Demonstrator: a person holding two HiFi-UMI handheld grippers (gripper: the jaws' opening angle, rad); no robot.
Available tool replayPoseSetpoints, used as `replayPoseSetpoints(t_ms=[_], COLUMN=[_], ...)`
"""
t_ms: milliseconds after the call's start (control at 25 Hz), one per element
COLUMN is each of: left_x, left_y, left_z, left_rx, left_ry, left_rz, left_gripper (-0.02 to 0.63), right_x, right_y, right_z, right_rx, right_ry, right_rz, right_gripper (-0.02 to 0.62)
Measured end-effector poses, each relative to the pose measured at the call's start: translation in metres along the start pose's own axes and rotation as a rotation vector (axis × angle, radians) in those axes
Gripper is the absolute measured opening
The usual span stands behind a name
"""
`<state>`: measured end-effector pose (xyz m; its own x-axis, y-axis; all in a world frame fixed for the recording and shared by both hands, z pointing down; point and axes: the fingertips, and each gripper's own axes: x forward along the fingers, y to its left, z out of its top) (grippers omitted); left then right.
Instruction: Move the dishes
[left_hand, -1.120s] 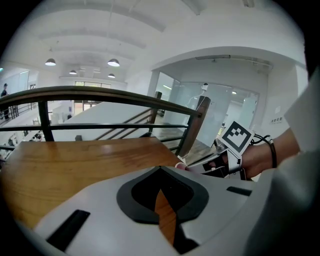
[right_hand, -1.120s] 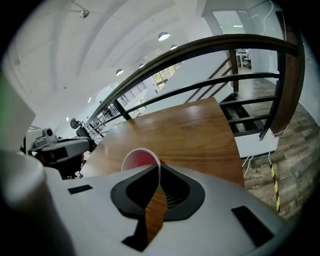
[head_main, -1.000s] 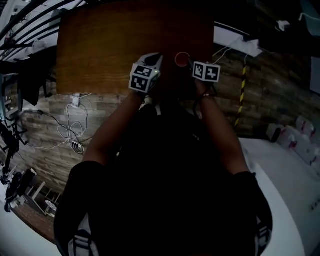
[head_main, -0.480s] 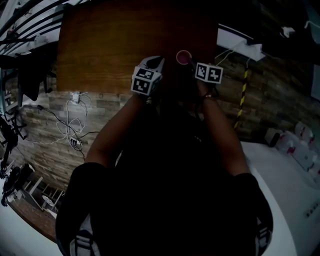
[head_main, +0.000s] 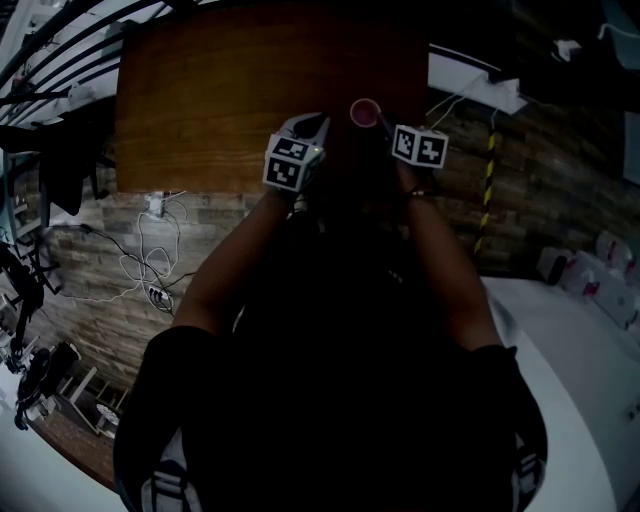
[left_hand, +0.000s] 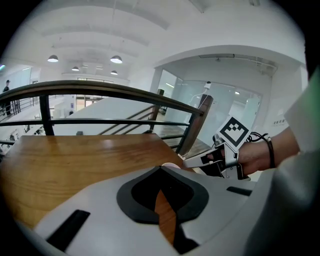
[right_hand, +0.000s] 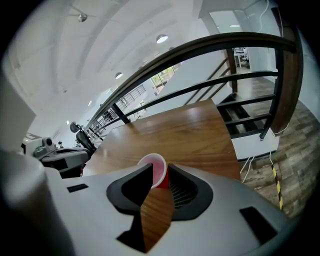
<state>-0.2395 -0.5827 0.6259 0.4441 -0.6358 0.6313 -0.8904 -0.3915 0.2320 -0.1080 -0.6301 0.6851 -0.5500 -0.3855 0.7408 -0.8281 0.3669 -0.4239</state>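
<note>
**Right gripper view.** I read the right claw (right_hand: 159, 175) as clamped on a red cup (right_hand: 156, 169), with one jaw against each side of the cup wall. The cup lies tilted between the jaws. Its pale pink mouth faces up and toward the claw's left, and its rim stands just past the fingertips. I cannot tell whether the cup touches the surface below. The wooden table (right_hand: 190, 132) runs beneath and ahead of this claw. A dark railing (right_hand: 210, 50) curves beyond the table's far edge. To the claw's right lies a brick-patterned floor (right_hand: 295, 140).

**Left gripper view.** I see the jaws of the left claw (left_hand: 161, 172) drawn together at their tips, with nothing held. Only a thin sliver of the table shows through the slot behind the tips. A small pale rounded edge (left_hand: 171, 165) peeks just past the tips, slightly to their right; I cannot tell what it is. The right claw appears side-on to this claw's right and a little ahead. Its marker cube (left_hand: 233, 132) is uppermost, and the person's hand (left_hand: 257, 156) is behind it, with a dark band on the wrist.

**Head view.** Both claws sit side by side over the table's near edge, apart from each other. The cup is at the right claw's tip, ahead and to the right of the left claw.
</note>
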Motion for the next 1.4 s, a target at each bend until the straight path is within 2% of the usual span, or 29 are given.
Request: replayPoseSetpoints(t_ms=[280,560,840,1160,1400], left_x=[-0.025,-0.064,-0.105,-0.127,-0.125], left_y=[0.002,0.003,0.002,-0.004,-0.037], left_z=[0.013,0.026,0.029,0.029,0.023], left_rx=[0.044,0.104,0.138,0.171,0.217], left_ry=[-0.041,-0.097,-0.148,-0.177,-0.157], left_rz=[-0.029,-0.057,-0.086,-0.149,-0.237], left_gripper=[-0.005,-0.005,-0.005,-0.005,-0.005], right_x=[-0.027,-0.059,-0.081,-0.093,-0.123], right_y=[0.03,0.076,0.133,0.156,0.148], right_z=[0.007,0.005,0.002,-0.007,-0.033], right_rx=[-0.036,-0.097,-0.164,-0.148,-0.095], right_ry=[-0.088,-0.177,-0.248,-0.292,-0.333], right_rz=[-0.026,-0.032,-0.015,-0.06,-0.121], right_gripper=[0.091,0.014,0.011,0.011,0.011])
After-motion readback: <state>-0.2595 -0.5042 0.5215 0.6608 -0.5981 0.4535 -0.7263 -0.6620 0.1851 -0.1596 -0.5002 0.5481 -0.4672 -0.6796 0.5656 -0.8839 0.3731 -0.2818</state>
